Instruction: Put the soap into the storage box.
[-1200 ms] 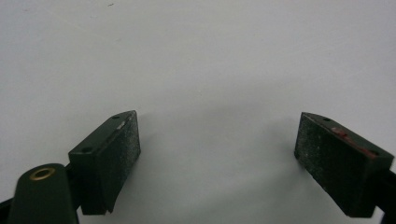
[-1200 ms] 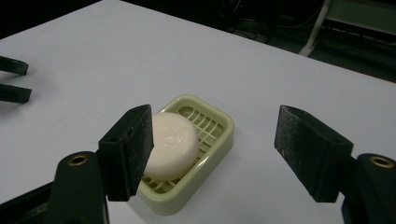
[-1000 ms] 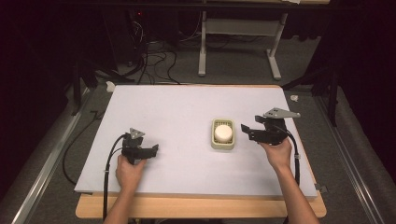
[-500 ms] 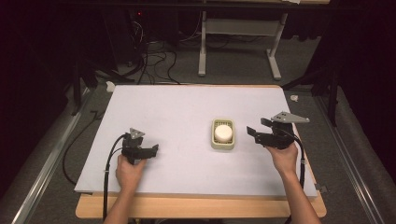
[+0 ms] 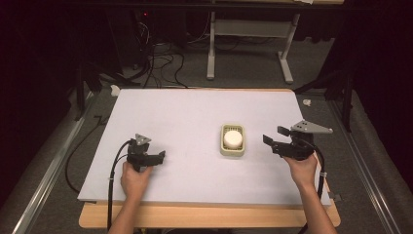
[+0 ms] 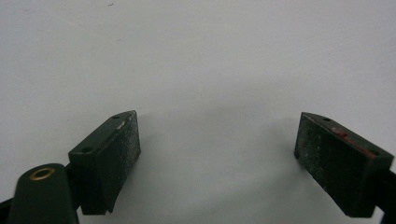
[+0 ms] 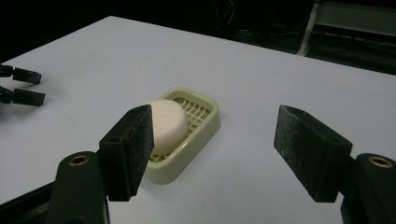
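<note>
round soap bar (image 7: 166, 125) in ribbed dish (image 7: 204, 122), mid table: likely hard, slick; pinch its curved sides. right gripper (image 7: 215, 154) agape just right of it; left gripper (image 6: 217, 154) agape, empty, far left.

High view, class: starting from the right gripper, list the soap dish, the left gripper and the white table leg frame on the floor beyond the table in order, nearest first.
1. Soap dish, holding a round white soap, just left of the right gripper.
2. Left gripper, across the table at its near left.
3. White table leg frame, on the floor beyond the far edge.
</note>
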A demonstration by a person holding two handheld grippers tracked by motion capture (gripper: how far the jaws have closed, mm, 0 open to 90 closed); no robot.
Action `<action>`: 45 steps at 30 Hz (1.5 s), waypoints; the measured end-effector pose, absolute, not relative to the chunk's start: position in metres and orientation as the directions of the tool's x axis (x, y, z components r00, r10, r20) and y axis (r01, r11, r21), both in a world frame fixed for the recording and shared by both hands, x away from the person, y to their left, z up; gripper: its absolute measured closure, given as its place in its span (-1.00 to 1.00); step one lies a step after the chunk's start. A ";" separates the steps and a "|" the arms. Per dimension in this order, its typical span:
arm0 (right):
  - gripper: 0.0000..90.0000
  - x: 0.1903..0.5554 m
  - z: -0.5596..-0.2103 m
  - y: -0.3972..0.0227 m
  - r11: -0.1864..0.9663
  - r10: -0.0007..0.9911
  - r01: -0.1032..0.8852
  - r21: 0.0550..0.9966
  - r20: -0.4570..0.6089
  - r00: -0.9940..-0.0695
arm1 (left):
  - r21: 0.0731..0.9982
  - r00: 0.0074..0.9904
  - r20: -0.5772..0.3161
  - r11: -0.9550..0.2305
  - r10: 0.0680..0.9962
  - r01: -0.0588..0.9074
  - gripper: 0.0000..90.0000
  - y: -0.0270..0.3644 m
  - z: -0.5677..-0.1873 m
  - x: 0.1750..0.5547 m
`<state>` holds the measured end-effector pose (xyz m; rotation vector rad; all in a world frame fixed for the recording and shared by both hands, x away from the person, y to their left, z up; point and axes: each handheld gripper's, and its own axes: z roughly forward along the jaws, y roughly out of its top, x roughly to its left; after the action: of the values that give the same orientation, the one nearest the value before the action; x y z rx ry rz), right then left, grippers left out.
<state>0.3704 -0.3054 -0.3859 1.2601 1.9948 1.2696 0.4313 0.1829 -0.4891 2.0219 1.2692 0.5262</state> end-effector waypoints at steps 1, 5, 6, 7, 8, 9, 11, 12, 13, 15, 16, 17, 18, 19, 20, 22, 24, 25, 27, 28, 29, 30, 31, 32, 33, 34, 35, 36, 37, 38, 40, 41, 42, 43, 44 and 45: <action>-0.35 0.370 -0.386 -0.306 0.155 0.874 0.451 0.879 0.091 -0.478 | 0.728 0.442 -0.019 -0.291 0.897 0.620 -0.67 0.183 -0.489 0.431; -0.35 0.367 -0.388 -0.309 0.148 0.875 0.449 0.881 0.095 -0.475 | 0.729 0.442 -0.019 -0.290 0.897 0.620 -0.68 0.183 -0.489 0.431; -0.35 0.366 -0.388 -0.310 0.144 0.877 0.454 0.880 0.100 -0.471 | 0.729 0.442 -0.019 -0.290 0.897 0.620 -0.67 0.183 -0.489 0.431; -0.35 0.366 -0.389 -0.310 0.145 0.876 0.450 0.881 0.096 -0.472 | 0.728 0.442 -0.019 -0.291 0.897 0.620 -0.68 0.183 -0.489 0.431; -0.35 0.365 -0.390 -0.311 0.141 0.878 0.453 0.880 0.100 -0.468 | 0.728 0.442 -0.018 -0.291 0.897 0.620 -0.68 0.183 -0.489 0.431; -0.35 0.365 -0.391 -0.312 0.141 0.878 0.453 0.880 0.100 -0.468 | 0.729 0.442 -0.019 -0.290 0.897 0.620 -0.68 0.183 -0.489 0.431; -0.35 0.363 -0.392 -0.313 0.135 0.880 0.455 0.880 0.104 -0.464 | 0.728 0.442 -0.019 -0.291 0.897 0.620 -0.67 0.183 -0.489 0.431; -0.35 0.363 -0.393 -0.314 0.136 0.879 0.453 0.881 0.104 -0.465 | 0.728 0.442 -0.019 -0.291 0.897 0.620 -0.68 0.183 -0.489 0.431; -0.35 0.361 -0.394 -0.315 0.133 0.880 0.454 0.881 0.105 -0.462 | 0.729 0.442 -0.018 -0.291 0.897 0.620 -0.68 0.183 -0.489 0.431; -0.35 0.360 -0.394 -0.316 0.131 0.882 0.456 0.880 0.107 -0.459 | 0.729 0.442 -0.019 -0.290 0.897 0.620 -0.67 0.183 -0.489 0.431; -0.35 0.359 -0.395 -0.317 0.132 0.882 0.454 0.881 0.105 -0.459 | 0.729 0.442 -0.019 -0.290 0.897 0.620 -0.67 0.183 -0.489 0.431; -0.35 0.359 -0.395 -0.318 0.132 0.883 0.455 0.880 0.105 -0.458 | 0.729 0.442 -0.019 -0.290 0.897 0.620 -0.68 0.183 -0.489 0.431; -0.35 0.358 -0.396 -0.318 0.128 0.884 0.456 0.881 0.107 -0.455 | 0.729 0.442 -0.019 -0.290 0.897 0.620 -0.68 0.183 -0.489 0.431; -0.35 0.357 -0.396 -0.319 0.127 0.885 0.455 0.882 0.107 -0.454 | 0.729 0.442 -0.019 -0.291 0.897 0.620 -0.67 0.183 -0.489 0.431; -0.35 0.357 -0.397 -0.320 0.127 0.885 0.456 0.881 0.107 -0.453 | 0.729 0.442 -0.018 -0.291 0.897 0.620 -0.67 0.183 -0.489 0.431; -0.35 0.356 -0.398 -0.322 0.128 0.887 0.457 0.881 0.105 -0.449 | 0.728 0.442 -0.018 -0.291 0.897 0.620 -0.68 0.183 -0.489 0.431; -0.35 0.354 -0.400 -0.323 0.127 0.891 0.458 0.880 0.102 -0.443 | 0.729 0.442 -0.018 -0.291 0.897 0.620 -0.67 0.183 -0.489 0.431; -0.35 0.354 -0.402 -0.324 0.126 0.891 0.460 0.879 0.103 -0.442 | 0.729 0.442 -0.018 -0.291 0.897 0.620 -0.67 0.183 -0.489 0.431; -0.35 0.353 -0.404 -0.325 0.133 0.893 0.465 0.875 0.098 -0.439 | 0.729 0.442 -0.018 -0.291 0.897 0.620 -0.67 0.183 -0.489 0.431; -0.35 0.352 -0.405 -0.326 0.131 0.895 0.471 0.872 0.100 -0.435 | 0.729 0.442 -0.018 -0.291 0.897 0.620 -0.67 0.183 -0.489 0.431; -0.35 0.352 -0.406 -0.327 0.130 0.895 0.471 0.872 0.102 -0.435 | 0.728 0.442 -0.018 -0.291 0.897 0.620 -0.68 0.183 -0.489 0.431; -0.35 0.352 -0.407 -0.327 0.128 0.895 0.473 0.872 0.103 -0.434 | 0.729 0.442 -0.018 -0.291 0.897 0.620 -0.67 0.183 -0.489 0.431; -0.35 0.351 -0.409 -0.328 0.127 0.896 0.473 0.872 0.103 -0.431 | 0.729 0.442 -0.018 -0.291 0.897 0.620 -0.67 0.183 -0.489 0.431; -0.35 0.351 -0.409 -0.328 0.127 0.896 0.473 0.872 0.103 -0.431 | 0.729 0.442 -0.018 -0.291 0.897 0.620 -0.67 0.183 -0.489 0.431; -0.35 0.351 -0.410 -0.329 0.124 0.898 0.478 0.870 0.106 -0.427 | 0.729 0.442 -0.018 -0.291 0.897 0.620 -0.67 0.183 -0.489 0.431; -0.35 0.351 -0.411 -0.329 0.128 0.897 0.479 0.869 0.105 -0.429 | 0.729 0.442 -0.018 -0.291 0.897 0.620 -0.67 0.183 -0.489 0.431; -0.35 0.351 -0.412 -0.330 0.127 0.898 0.479 0.869 0.104 -0.427 | 0.729 0.442 -0.018 -0.291 0.897 0.620 -0.68 0.183 -0.489 0.431; -0.35 0.351 -0.413 -0.330 0.125 0.899 0.481 0.868 0.107 -0.426 | 0.729 0.442 -0.018 -0.291 0.897 0.620 -0.67 0.183 -0.489 0.431; -0.35 0.351 -0.415 -0.330 0.124 0.899 0.483 0.867 0.108 -0.424 | 0.729 0.442 -0.018 -0.291 0.897 0.620 -0.67 0.183 -0.489 0.431; -0.35 0.351 -0.416 -0.331 0.120 0.900 0.490 0.864 0.113 -0.420 | 0.729 0.442 -0.018 -0.291 0.897 0.620 -0.67 0.183 -0.489 0.431; -0.35 0.351 -0.418 -0.332 0.119 0.901 0.491 0.863 0.114 -0.419 | 0.729 0.442 -0.018 -0.291 0.897 0.620 -0.67 0.183 -0.489 0.431; -0.35 0.351 -0.420 -0.332 0.117 0.902 0.495 0.861 0.116 -0.417 | 0.729 0.442 -0.018 -0.291 0.897 0.620 -0.67 0.183 -0.489 0.431; -0.35 0.351 -0.421 -0.332 0.120 0.902 0.496 0.860 0.114 -0.417 | 0.729 0.442 -0.018 -0.291 0.897 0.620 -0.67 0.183 -0.489 0.431; -0.34 0.351 -0.423 -0.332 0.121 0.903 0.499 0.858 0.114 -0.415 | 0.729 0.442 -0.018 -0.291 0.897 0.620 -0.67 0.183 -0.489 0.431; -0.34 0.351 -0.423 -0.332 0.121 0.903 0.499 0.858 0.114 -0.415 | 0.729 0.442 -0.018 -0.291 0.897 0.620 -0.67 0.183 -0.489 0.431; -0.34 0.351 -0.424 -0.332 0.124 0.903 0.501 0.856 0.112 -0.415 | 0.728 0.442 -0.017 -0.291 0.897 0.621 -0.67 0.183 -0.489 0.431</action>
<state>0.3512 -0.3320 -0.4241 1.3535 1.9703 1.2230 0.4312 0.1828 -0.4891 2.0230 1.2696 0.5274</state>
